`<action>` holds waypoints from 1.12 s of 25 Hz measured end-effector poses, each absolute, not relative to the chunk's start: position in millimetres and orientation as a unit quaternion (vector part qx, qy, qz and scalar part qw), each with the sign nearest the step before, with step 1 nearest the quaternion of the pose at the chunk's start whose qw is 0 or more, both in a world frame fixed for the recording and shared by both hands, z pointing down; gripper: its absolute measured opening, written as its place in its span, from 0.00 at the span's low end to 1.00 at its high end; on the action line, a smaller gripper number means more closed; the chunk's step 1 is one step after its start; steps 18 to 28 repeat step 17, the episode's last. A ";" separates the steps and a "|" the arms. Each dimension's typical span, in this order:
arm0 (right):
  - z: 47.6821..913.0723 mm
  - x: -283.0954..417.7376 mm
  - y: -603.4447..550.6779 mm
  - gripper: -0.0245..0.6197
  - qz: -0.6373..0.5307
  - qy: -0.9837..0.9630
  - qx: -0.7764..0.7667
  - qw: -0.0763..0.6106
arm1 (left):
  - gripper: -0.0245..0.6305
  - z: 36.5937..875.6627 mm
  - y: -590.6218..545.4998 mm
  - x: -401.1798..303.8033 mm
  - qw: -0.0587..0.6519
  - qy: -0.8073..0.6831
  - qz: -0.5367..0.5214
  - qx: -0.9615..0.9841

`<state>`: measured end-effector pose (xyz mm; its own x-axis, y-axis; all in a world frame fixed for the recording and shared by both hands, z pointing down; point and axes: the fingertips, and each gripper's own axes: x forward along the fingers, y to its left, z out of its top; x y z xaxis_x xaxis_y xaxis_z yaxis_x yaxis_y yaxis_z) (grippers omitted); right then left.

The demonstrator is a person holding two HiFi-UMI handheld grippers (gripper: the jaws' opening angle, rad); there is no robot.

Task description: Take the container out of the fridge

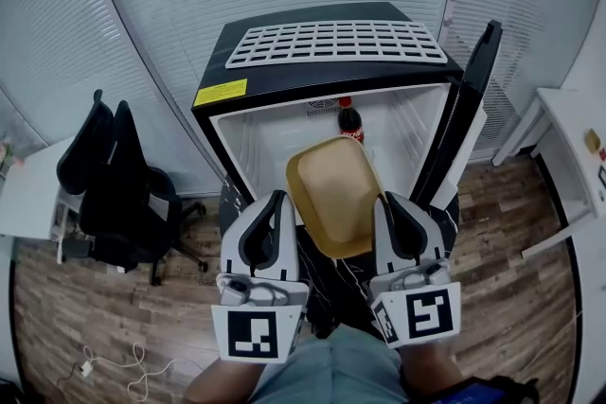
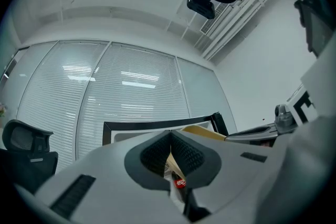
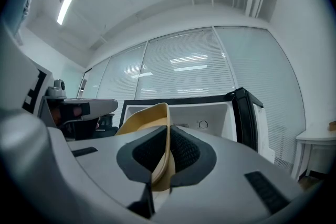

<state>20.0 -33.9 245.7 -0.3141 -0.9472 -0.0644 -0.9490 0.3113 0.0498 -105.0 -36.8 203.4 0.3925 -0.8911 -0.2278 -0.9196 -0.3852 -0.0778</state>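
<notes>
So, the right gripper is pretty much closed, its ribbed black pads pinching the thin rim of a tan, shallow, rounded-rectangle container. In the right gripper view the rim runs straight up between the two pads. The left gripper is squeezed down the same way: its pads meet at the tips with a sliver of tan edge caught between them, so it has the opposite rim.

In the head view the container sits dead centre of the frame, held up between the two grippers with its open side facing the camera. Its upper end overlaps the white inside of the fridge in the picture and its lower end pokes out toward the person. I can't tell exactly how far in front of the opening it is.

Behind it is the small black fridge with the white interior, its door swung open on the right. A dark cola bottle with a red label stands inside, just above the container in the frame. On the fridge top there's a white plastic grille and a yellow sticker.

At far left there's a black office chair, at far right a white table, and at lower left a white cable on the wood-plank floor.
</notes>
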 end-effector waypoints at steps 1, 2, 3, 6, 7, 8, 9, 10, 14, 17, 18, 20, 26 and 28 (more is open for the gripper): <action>245.6 19.9 -34.0 0.09 0.039 0.810 -0.585 0.012 | 0.06 203.2 -36.6 -105.4 0.097 0.547 0.074 -0.828; 245.6 19.5 -34.2 0.09 0.038 0.810 -0.585 0.013 | 0.06 203.0 -36.5 -105.8 0.098 0.547 0.074 -0.828; 245.5 19.0 -34.6 0.09 0.038 0.811 -0.584 0.014 | 0.06 203.2 -36.4 -106.0 0.099 0.548 0.073 -0.828; 244.9 17.4 -35.0 0.09 0.039 0.812 -0.582 0.015 | 0.06 204.7 -36.2 -106.3 0.100 0.549 0.068 -0.827; 244.5 16.7 -35.1 0.09 0.040 0.812 -0.581 0.016 | 0.06 205.0 -36.4 -106.6 0.101 0.549 0.066 -0.827; 244.1 16.1 -35.2 0.09 0.040 0.813 -0.581 0.016 | 0.06 205.2 -36.9 -107.0 0.102 0.550 0.065 -0.827; 243.8 15.6 -35.4 0.09 0.041 0.813 -0.581 0.017 | 0.06 205.4 -37.5 -107.5 0.103 0.550 0.064 -0.826; 243.6 15.3 -35.8 0.09 0.041 0.813 -0.581 0.017 | 0.06 205.2 -38.1 -107.6 0.104 0.549 0.065 -0.827; 243.9 16.2 -38.0 0.09 0.041 0.811 -0.583 0.017 | 0.06 205.0 -40.6 -106.2 0.103 0.547 0.068 -0.828; 244.2 16.0 -39.7 0.09 0.042 0.811 -0.583 0.018 | 0.06 207.3 -42.3 -106.0 0.101 0.547 0.065 -0.828; 244.2 16.0 -39.7 0.09 0.042 0.811 -0.583 0.018 | 0.06 207.3 -42.3 -106.0 0.101 0.547 0.065 -0.828; 244.2 16.0 -39.7 0.09 0.042 0.811 -0.583 0.018 | 0.06 207.3 -42.3 -106.0 0.101 0.547 0.065 -0.828; 244.2 16.0 -39.7 0.09 0.042 0.811 -0.583 0.018 | 0.06 207.3 -42.3 -106.0 0.101 0.547 0.065 -0.828; 244.2 16.0 -39.7 0.09 0.042 0.811 -0.583 0.018 | 0.06 207.3 -42.3 -106.0 0.101 0.547 0.065 -0.828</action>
